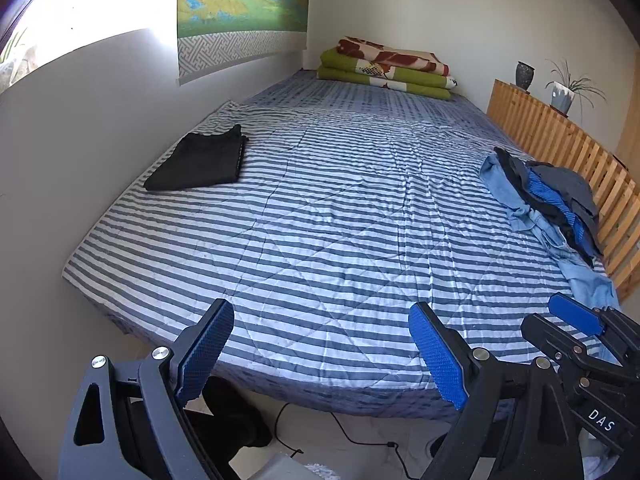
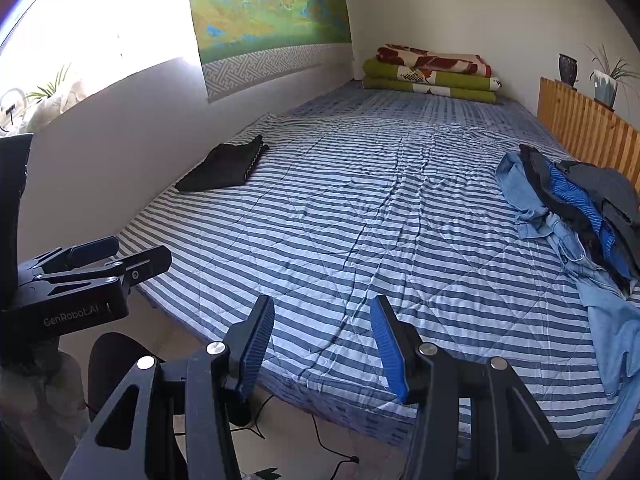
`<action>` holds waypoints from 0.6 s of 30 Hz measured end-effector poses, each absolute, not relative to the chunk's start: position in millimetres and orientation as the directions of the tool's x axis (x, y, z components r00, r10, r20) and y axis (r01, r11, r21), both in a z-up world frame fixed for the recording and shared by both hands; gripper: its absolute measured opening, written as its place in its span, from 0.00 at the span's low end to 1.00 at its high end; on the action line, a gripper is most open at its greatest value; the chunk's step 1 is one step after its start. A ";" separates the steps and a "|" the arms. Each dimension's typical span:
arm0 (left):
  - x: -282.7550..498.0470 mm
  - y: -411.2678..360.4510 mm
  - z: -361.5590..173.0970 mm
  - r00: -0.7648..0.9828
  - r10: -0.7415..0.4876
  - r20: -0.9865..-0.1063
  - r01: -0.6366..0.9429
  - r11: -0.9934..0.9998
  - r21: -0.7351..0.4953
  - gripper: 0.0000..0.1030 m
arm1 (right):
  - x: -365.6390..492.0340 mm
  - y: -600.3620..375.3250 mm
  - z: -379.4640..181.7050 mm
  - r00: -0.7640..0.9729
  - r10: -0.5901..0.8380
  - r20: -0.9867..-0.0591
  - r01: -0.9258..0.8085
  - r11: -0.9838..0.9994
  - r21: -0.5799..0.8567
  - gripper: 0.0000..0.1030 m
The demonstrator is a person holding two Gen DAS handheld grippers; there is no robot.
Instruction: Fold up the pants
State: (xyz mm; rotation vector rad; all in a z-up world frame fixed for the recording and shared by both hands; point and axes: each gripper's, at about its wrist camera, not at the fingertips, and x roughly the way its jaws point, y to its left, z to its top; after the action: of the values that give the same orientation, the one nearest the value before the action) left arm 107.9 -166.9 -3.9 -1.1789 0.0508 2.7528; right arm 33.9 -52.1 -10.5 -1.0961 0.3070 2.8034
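Striped bedding point(image 1: 320, 220) covered the bed beside a pale wall. At its left edge lay folded black pants point(image 1: 200, 162), flat and well apart from both tools. Near the foot, the left gripper point(image 1: 320, 344) gaped wide, holding nothing; the right gripper point(image 2: 322, 344) stood partly open, also empty. A heap of unfolded clothes point(image 2: 576, 216) lay at the right by the wooden slatted rail point(image 1: 560, 140).

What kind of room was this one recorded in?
Most likely a home bedroom: a bed with a striped quilt fills the view, folded blankets are stacked at its far end, and a pile of unfolded clothes lies along one side.
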 end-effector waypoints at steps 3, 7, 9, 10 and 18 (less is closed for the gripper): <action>106.1 -168.7 -5.5 -0.680 0.121 -0.723 -0.148 -0.989 -0.027 0.89 | 33.6 -52.2 -11.8 -0.731 0.033 -0.682 -0.181 -0.972 0.147 0.45; 103.2 -170.8 -8.2 -0.674 0.124 -0.728 -0.146 -0.989 -0.033 0.89 | 32.1 -52.8 -13.5 -0.728 0.035 -0.684 -0.184 -0.972 0.146 0.45; 102.1 -171.5 -10.3 -0.670 0.126 -0.732 -0.147 -0.988 -0.035 0.89 | 31.7 -53.1 -14.7 -0.726 0.033 -0.687 -0.184 -0.972 0.148 0.45; 101.6 -171.4 -11.1 -0.669 0.126 -0.733 -0.146 -0.989 -0.036 0.89 | 31.5 -52.8 -15.3 -0.725 0.033 -0.688 -0.185 -0.972 0.148 0.45; 94.9 -169.8 -19.8 -0.664 0.123 -0.738 -0.156 -0.988 -0.025 0.89 | 27.7 -49.0 -23.1 -0.714 0.032 -0.699 -0.197 -0.968 0.157 0.45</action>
State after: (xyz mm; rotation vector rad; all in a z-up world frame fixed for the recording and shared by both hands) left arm 94.9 -169.8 -19.8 -1.2079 0.0605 2.7330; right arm 27.7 -49.0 -23.1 -1.1262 0.3347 2.7783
